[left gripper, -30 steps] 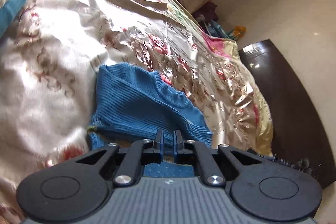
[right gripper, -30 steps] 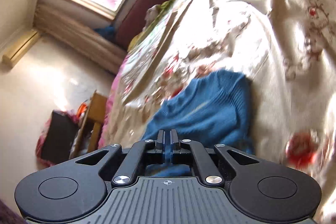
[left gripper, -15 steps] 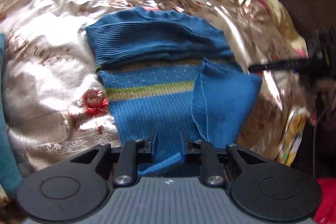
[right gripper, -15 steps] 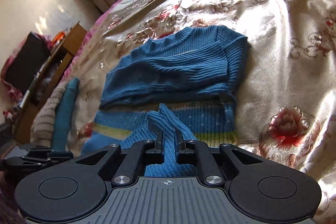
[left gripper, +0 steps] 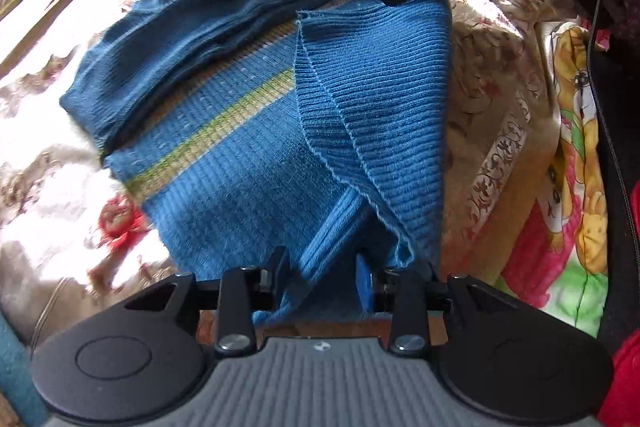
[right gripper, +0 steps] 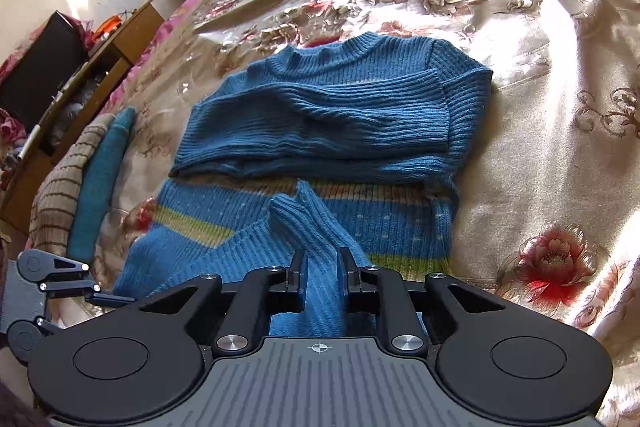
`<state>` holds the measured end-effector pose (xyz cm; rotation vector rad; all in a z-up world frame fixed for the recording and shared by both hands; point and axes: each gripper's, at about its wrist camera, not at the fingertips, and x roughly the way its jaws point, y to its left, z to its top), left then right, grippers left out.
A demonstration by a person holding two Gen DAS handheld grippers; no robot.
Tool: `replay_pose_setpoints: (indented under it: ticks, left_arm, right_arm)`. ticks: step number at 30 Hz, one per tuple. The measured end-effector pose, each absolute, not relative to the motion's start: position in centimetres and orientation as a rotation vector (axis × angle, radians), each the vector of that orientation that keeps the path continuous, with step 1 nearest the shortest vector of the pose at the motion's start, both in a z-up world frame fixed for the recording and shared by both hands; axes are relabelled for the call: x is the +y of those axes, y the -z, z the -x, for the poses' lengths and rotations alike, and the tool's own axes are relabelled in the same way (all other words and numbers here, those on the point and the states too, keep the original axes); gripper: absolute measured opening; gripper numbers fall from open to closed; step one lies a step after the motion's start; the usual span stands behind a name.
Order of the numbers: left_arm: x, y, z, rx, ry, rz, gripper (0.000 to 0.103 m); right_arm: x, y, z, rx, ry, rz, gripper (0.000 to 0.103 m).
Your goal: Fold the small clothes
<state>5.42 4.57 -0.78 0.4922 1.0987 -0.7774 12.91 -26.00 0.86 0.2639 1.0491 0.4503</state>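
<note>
Both hand-held grippers, left (left gripper: 322, 273) and right (right gripper: 322, 269), seemingly pinch the blue sweater's (right gripper: 332, 119) hem above the bed (right gripper: 540, 163)

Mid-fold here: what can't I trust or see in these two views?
- Left wrist view: whether the left tool pinches the sweater or only straddles it. Bunched fabric fills the gap.
- Right wrist view: the sweater's bottom hem, covered by the body of the right tool.
- Left wrist view: the bedspread pattern at the left edge is blurred.
</note>
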Motion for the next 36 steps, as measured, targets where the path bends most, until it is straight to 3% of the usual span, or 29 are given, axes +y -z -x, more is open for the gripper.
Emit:
replay_pose_setpoints:
  ticks: [3, 7, 14, 16, 17, 18, 33, 36]
  left_arm:
    - [4.0, 1.3, -5.8, 1.109, 0.789, -0.521, 0.039]
    - [3.7, 1.4, -5.9, 1.141, 0.785, -0.503, 0.037]
    - [3.8, 1.6, -6.0, 1.156, 0.743, -0.436, 0.036]
    - [4.0, 1.5, -6.0, 1.158, 0.730, -0.413, 0.032]
    - [4.2, 1.4, -6.0, 1.158, 0.724, -0.396, 0.030]
    - [4.4, 1.3, -6.0, 1.157, 0.718, -0.376, 0.028]
    - [3.6, 1.5, -4.5, 1.096, 0.708, -0.485, 0.026]
    - [4.0, 0.9, -4.3, 1.068, 0.700, -0.453, 0.017]
  right_arm:
    - [-25.9, -0.9, -13.7, 1.049, -0.468, -0.218, 0.034]
    - [-24.9, -0.5, -15.3, 1.046, -0.507, -0.135, 0.036]
    - [-21.3, 2.0, -17.7, 1.119, -0.603, -0.001, 0.049]
    - [-21.0, 1.7, -17.4, 1.106, -0.598, 0.021, 0.034]
    - [-21.1, 1.4, -17.2, 1.102, -0.602, 0.012, 0.017]
    - [-21.4, 1.2, -16.9, 1.103, -0.605, -0.013, 0.007]
    - [-30.0, -6.2, -8.2, 0.894, -0.519, -0.290, 0.006]
    - [-30.5, -7.1, -7.1, 0.859, -0.518, -0.314, 0.006]
